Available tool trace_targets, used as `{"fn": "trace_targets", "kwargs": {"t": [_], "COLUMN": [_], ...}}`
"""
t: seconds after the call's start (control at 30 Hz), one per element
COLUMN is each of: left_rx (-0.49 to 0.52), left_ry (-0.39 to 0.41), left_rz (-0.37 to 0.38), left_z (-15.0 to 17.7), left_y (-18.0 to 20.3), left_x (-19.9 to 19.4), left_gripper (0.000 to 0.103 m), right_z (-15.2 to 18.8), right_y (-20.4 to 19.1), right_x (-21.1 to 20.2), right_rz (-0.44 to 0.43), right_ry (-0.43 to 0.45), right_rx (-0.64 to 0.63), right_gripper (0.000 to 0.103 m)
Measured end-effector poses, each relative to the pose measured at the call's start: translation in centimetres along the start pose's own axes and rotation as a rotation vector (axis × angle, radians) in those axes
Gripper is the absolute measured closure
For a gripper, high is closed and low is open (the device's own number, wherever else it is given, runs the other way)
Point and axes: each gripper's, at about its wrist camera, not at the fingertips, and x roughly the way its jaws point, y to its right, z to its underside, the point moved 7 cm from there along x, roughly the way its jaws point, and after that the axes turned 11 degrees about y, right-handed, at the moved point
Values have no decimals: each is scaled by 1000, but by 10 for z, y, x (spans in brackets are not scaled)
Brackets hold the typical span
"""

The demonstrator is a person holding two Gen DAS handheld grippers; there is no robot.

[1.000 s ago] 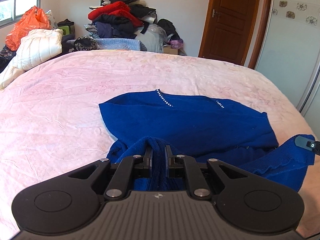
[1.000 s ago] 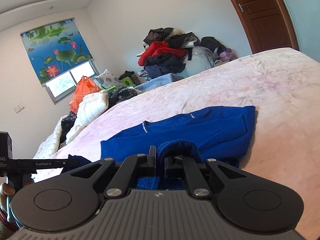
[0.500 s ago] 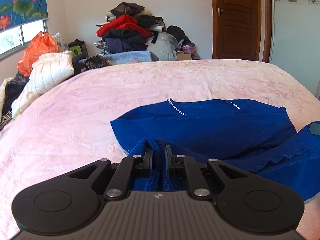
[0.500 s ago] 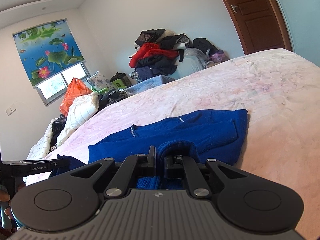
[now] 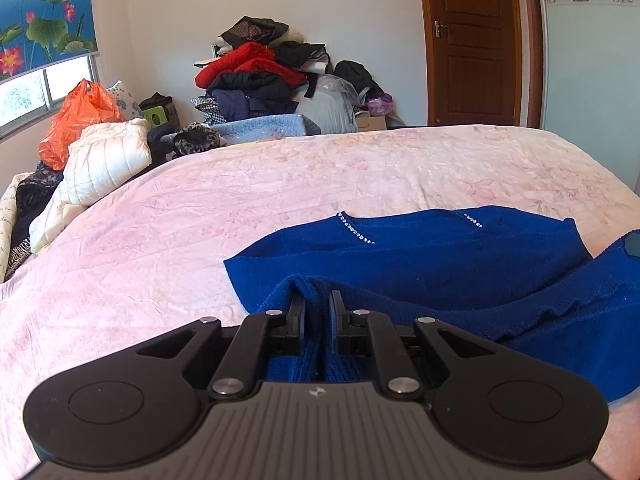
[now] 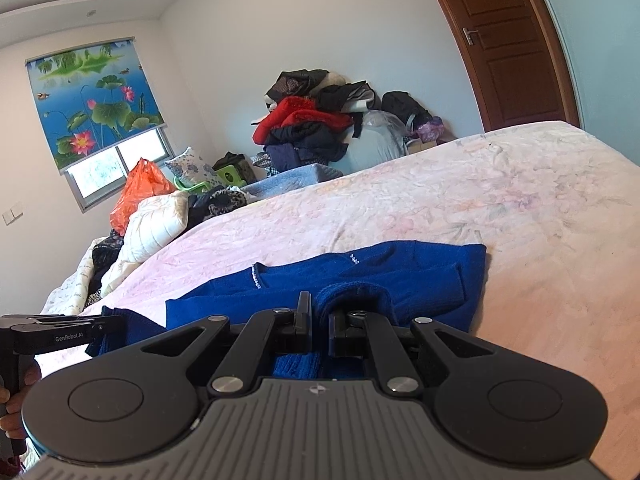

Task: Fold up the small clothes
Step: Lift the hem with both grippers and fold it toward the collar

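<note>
the blue sweater (image 5: 420, 264) is spread on the pink bed (image 5: 200, 216), and its near hem is lifted off the cover. the left hand-held gripper (image 5: 316, 304) is clenched on a bunched fold of the hem, and the right hand-held gripper (image 6: 318, 312) is clenched on another part of the same hem. compared with a second ago, the left view has been turned and raised a little, so the sweater is now seen lower and more of the wall and door (image 5: 472, 40) is seen. the grips are unchanged. it is judged that the hem is being carried toward the beaded neckline (image 5: 356, 232) for a fold, which is not yet laid down.
</note>
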Motion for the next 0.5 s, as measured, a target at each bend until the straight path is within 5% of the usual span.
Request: {"fn": "trace_targets", "kwargs": {"t": [0.5], "left_rx": [8], "left_ry": [28], "left_rz": [-23], "left_z": [-13], "left_y": [-1], "left_x": [6], "left_gripper": [92], "right_z": [-13], "right_y": [2], "right_x": [14], "right_rz": [6], "right_ry": [52], "right_rx": [41], "right_gripper": [91]}}
